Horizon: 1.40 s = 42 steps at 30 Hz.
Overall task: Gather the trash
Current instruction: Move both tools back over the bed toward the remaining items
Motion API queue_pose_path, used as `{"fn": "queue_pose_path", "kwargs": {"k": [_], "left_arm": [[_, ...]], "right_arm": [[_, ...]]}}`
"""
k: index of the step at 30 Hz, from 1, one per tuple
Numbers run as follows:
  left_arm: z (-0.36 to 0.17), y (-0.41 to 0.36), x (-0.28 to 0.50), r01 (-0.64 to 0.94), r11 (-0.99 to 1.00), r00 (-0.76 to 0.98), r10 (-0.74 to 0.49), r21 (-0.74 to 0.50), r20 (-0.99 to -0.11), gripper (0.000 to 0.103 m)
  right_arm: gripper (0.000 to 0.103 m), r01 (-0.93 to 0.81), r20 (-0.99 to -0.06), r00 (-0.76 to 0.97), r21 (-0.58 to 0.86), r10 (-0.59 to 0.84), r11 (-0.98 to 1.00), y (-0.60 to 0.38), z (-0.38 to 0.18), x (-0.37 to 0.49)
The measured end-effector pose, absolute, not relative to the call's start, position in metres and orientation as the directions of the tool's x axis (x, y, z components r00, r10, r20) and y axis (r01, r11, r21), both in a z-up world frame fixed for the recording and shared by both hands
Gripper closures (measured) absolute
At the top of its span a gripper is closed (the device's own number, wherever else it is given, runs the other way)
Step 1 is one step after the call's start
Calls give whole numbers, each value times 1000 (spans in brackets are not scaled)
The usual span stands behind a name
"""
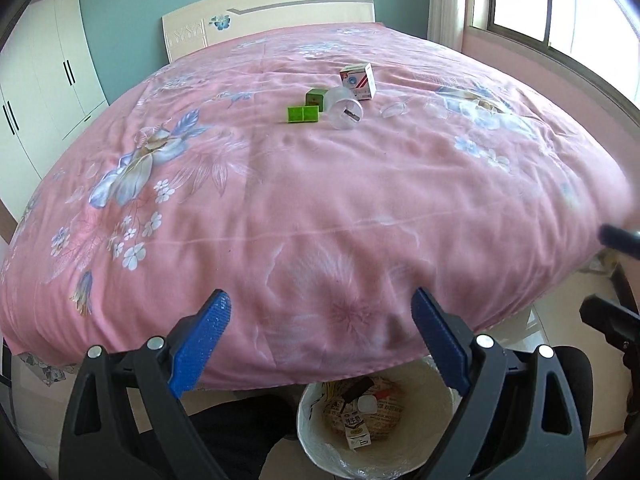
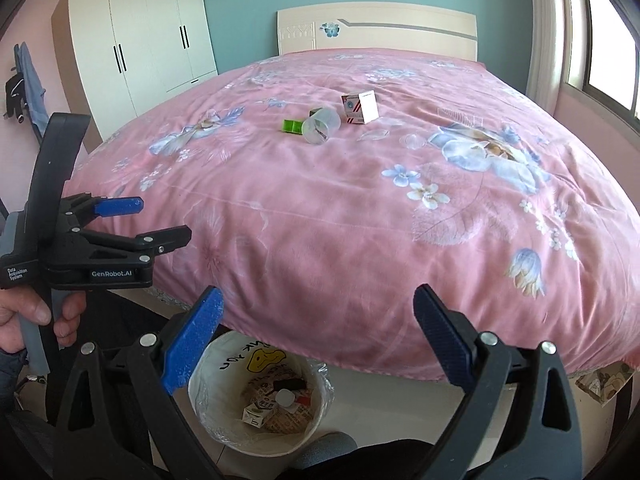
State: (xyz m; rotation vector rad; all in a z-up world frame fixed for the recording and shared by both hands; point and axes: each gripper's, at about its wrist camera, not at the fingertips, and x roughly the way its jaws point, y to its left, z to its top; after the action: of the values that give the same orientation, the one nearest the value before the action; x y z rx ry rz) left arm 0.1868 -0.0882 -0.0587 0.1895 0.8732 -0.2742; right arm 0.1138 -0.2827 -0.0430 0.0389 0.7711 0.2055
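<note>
Left gripper point(image 1: 320, 340): blue pads spread wide, nothing between them; hovers over the near edge of the bed, above the bin. Also seen from the side in the right wrist view, gripped by a hand point(image 2: 28, 320).
Right gripper point(image 2: 320, 340): pads spread wide, empty; held over the foot of the bed, to the right of the bin.
Bed point(image 1: 280, 200): pink floral quilt, pale headboard point(image 2: 380, 28) at the far end.
Trash on quilt: all in one cluster mid-bed, well apart from both grippers.
Clear plastic cup point(image 1: 344, 110): on its side, mouth toward the cameras, a small dark scrap inside.
Red-and-white carton point(image 1: 359, 80): upright, just behind the cup.
Green box point(image 1: 303, 114): flat, left of the cup.
Small green cube point(image 1: 315, 98): behind the green box, touching or just beside the cup; cannot tell which.
Clear lid point(image 1: 394, 110): lying right of the cup.
Bin point(image 2: 208, 380): white, plastic-lined, on the floor at the foot of the bed; holds a milk carton point(image 2: 259, 414) and other scraps.
Wardrobe point(image 2: 140, 40): white, against the far left wall.
</note>
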Motion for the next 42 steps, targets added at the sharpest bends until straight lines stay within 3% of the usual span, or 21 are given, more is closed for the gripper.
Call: {"fn": "queue_pose_path", "kwargs": {"k": [15,23,27,31,42], "left_arm": [[-62,-156,259,184,983,678,-114,17,-726,10],[-66,-171,291,118,993,675,-71,12,-735,10],[-59,-183,305,91,994,720,-20,66,-694,10],[-60,-196,328,54,998,728,-10,42,-686,10],[-79,-208,390,-26,1000,663,29,16,-748,10]], "right_arm": [[9,-368,-645,697,54,314,928,-359,-17,252],[9,-406,-709,645,-2,285,914,-365,-37,325],[9,-445,-696,647,-12,312,895,-361,-35,350],[9,-483,-692,635,-7,344,876,-366,-38,384],[9,-621,-707,541,30,455,784,-366,-49,473]]}}
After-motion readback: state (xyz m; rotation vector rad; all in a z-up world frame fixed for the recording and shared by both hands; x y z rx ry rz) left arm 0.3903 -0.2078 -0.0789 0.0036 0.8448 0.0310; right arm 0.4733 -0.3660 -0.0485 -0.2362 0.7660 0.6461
